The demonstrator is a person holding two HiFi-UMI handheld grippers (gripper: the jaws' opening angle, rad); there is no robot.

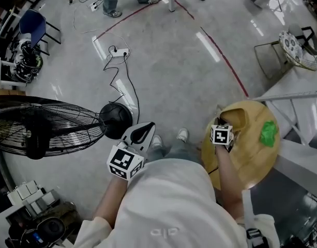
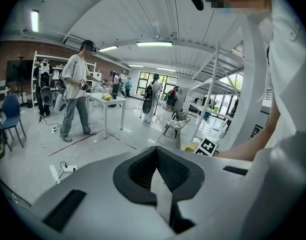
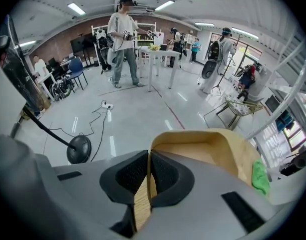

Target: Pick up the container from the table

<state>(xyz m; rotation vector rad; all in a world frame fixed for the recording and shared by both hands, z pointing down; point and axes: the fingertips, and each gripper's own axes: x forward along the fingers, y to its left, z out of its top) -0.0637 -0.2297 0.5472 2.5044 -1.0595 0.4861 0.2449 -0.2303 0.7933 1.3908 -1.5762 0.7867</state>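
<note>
Currently the container (image 3: 192,151) is being pinched by its near wall in the right hand-held gripper (image 3: 149,156) at the left edge of the surface (image 1: 251,164); the left hand-held gripper (image 2: 157,156), closed and empty, is being held away.

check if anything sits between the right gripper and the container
Nothing visible does: the right gripper is clamped on the near wall of the container. The green cloth lies apart from it on the table.

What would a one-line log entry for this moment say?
right gripper: shut on container wall | left gripper: shut, empty | container: on table, not yet lifted
</note>
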